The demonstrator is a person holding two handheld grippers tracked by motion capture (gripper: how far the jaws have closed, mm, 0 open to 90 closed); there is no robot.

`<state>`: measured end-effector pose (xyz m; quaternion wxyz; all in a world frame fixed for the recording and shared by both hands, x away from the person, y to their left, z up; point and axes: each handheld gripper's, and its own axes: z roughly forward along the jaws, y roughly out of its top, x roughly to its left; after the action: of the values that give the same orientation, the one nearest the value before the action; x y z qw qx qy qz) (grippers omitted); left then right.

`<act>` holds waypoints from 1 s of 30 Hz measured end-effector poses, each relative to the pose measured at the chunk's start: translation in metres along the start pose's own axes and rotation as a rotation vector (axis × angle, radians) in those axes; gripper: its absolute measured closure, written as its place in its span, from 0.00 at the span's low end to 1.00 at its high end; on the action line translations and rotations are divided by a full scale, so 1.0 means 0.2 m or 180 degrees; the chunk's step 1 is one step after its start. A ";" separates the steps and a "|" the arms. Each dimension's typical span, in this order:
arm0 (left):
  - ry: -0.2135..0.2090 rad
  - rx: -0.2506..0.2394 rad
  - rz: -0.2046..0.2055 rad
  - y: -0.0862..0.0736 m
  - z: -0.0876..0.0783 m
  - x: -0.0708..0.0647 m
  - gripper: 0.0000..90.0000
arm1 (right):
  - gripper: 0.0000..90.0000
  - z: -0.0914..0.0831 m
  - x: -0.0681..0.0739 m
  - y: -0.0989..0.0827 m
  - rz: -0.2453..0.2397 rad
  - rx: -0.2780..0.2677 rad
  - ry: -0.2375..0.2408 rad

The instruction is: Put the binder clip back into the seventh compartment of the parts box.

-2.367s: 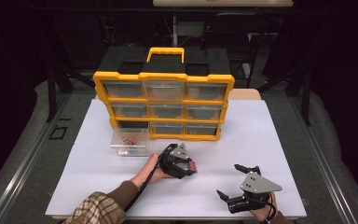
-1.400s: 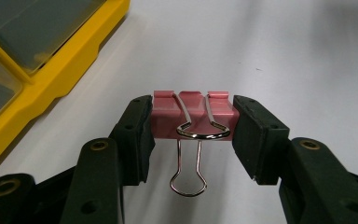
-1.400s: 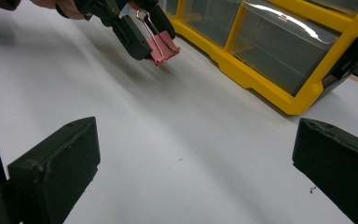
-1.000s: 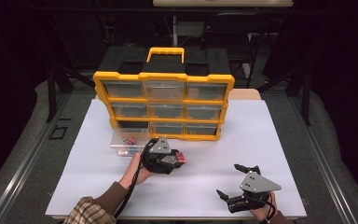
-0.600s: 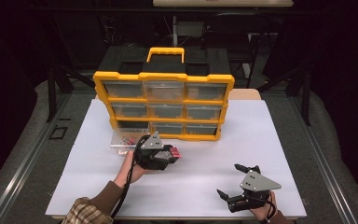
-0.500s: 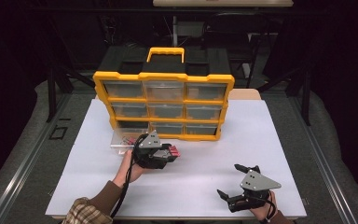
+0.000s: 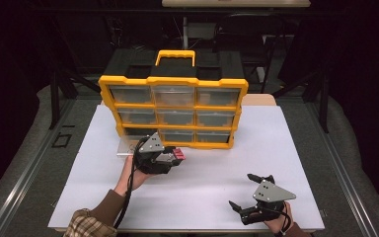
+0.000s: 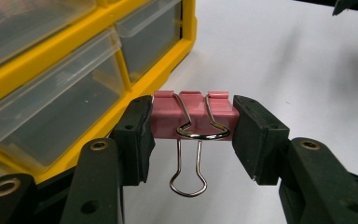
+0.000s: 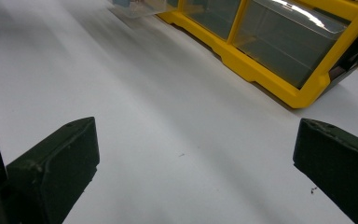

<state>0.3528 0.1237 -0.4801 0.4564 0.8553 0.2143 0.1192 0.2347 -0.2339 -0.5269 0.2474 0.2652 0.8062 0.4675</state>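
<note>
Left gripper point(image 7: 173, 157) is clamped on a pink binder clip point(image 8: 193, 116), jaws pinching its two ends, wire handles hanging down. Clip is up off the white tabletop point(image 7: 286, 148), just in front of the bottom row of the yellow drawer organizer point(image 7: 173, 111), toward its left end. A clear drawer point(image 7: 127, 147) is pulled out and sits on the tabletop just left of the gripper, near the organizer's lower left corner.

Right gripper point(image 7: 249, 192) rests near the front right corner of the tabletop, jaws spread wide, nothing between them.

Progress guess: pickup is done, clip is carried most of the way to the pulled-out drawer; left to do is get it over the drawer, release, probably slide the drawer back in.

Hard to tell: the drawer is partly hidden behind the left gripper in the high view, contents not readable. Organizer drawers are too cloudy to see what is inside. Right gripper view blurs the drawer at its top edge.
</note>
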 end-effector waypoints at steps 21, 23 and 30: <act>0.0230 -0.0249 -0.0126 0.04 -0.17 0.06 0.55 | 0.00 0.01 0.00 0.00 -0.0031 0.0047 -0.0028; 0.0262 -0.0283 -0.0126 0.04 -0.19 0.07 0.55 | 0.00 0.01 0.00 0.00 -0.0032 0.0045 -0.0033; 0.0362 -0.0379 -0.0167 0.04 -0.26 0.10 0.55 | 0.00 0.01 0.00 0.00 -0.0037 0.0055 -0.0040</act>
<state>0.3520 0.1665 -0.4441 0.4965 0.8126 0.2548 0.1681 0.2359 -0.2316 -0.5273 0.2529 0.2655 0.8101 0.4574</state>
